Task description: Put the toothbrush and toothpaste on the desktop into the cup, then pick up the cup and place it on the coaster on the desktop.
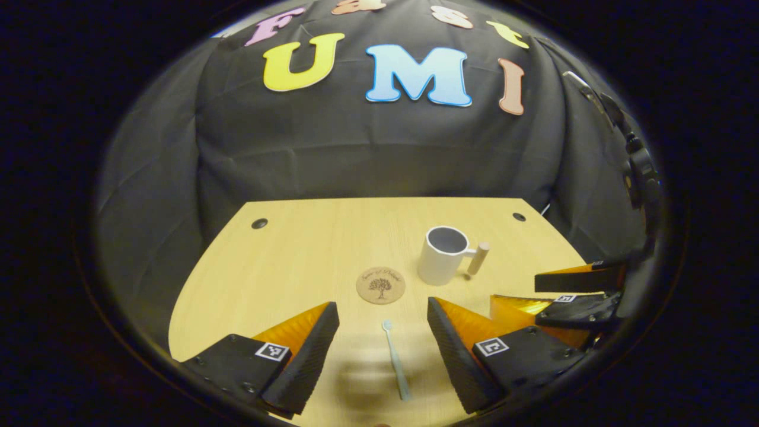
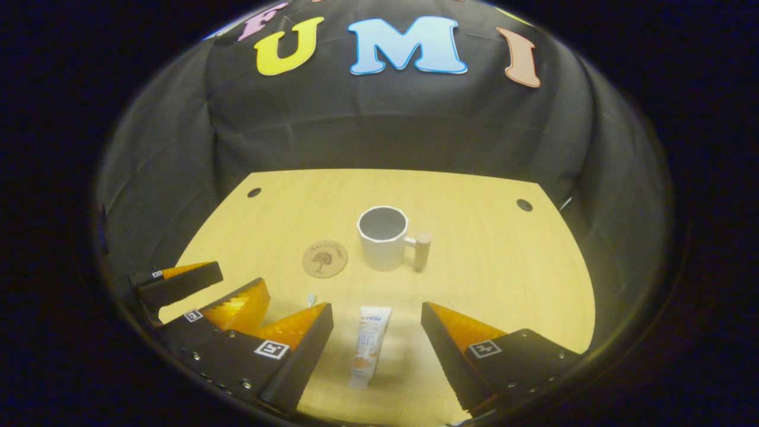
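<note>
A pale toothbrush (image 1: 395,359) lies flat on the wooden desktop (image 1: 308,249) between the spread fingers of my left gripper (image 1: 382,314), which is open above it. A white toothpaste tube (image 2: 369,346) lies lengthwise between the fingers of my right gripper (image 2: 376,314), also open. Beyond them a white cup (image 1: 442,255) (image 2: 382,237) with a wooden handle stands upright and empty. The round cork coaster (image 1: 380,285) (image 2: 325,258) lies just left of the cup. The right gripper (image 1: 569,296) appears at the right edge of the left gripper view, and the left gripper (image 2: 201,296) at the lower left of the right gripper view.
Black cloth walls close off the desktop (image 2: 486,255) at the back and both sides. Two dark round holes (image 1: 259,223) (image 1: 519,217) sit near the far corners of the desktop. A dark clamp-like fixture (image 1: 637,172) hangs on the right wall.
</note>
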{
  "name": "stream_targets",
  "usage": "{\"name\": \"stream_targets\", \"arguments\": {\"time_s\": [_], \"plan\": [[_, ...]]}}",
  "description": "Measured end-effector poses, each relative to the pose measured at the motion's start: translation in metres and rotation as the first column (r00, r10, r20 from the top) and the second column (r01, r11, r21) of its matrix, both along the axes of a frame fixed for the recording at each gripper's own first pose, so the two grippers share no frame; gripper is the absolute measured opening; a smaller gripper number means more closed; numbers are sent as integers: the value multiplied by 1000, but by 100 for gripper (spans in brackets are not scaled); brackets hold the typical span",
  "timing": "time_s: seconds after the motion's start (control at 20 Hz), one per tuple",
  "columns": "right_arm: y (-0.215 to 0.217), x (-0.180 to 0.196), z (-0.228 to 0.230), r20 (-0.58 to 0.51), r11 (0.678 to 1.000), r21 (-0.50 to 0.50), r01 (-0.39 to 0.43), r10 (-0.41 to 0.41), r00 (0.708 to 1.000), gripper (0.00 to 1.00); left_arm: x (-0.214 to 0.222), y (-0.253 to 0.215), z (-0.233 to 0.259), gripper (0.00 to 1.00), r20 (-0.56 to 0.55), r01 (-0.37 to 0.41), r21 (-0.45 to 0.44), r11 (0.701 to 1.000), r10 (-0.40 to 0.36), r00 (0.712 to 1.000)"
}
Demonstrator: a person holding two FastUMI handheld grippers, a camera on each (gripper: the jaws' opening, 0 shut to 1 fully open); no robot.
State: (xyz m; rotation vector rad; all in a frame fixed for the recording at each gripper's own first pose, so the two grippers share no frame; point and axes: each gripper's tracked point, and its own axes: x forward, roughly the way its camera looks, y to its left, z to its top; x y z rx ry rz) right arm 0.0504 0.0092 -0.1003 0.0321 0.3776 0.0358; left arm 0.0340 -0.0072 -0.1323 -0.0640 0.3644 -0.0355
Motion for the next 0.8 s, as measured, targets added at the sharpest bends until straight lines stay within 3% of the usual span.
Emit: {"name": "stream_targets", "arguments": {"time_s": [0.45, 0.8], "plan": [[3, 16, -55, -190, 1000, 17, -4, 8, 982, 94, 7, -3, -75, 96, -203, 25, -26, 999, -30, 979], [3, 21, -93, -329, 999, 37, -5, 17, 944, 95, 11, -8, -124, 99, -346, 37, -76, 996, -61, 936]]}}
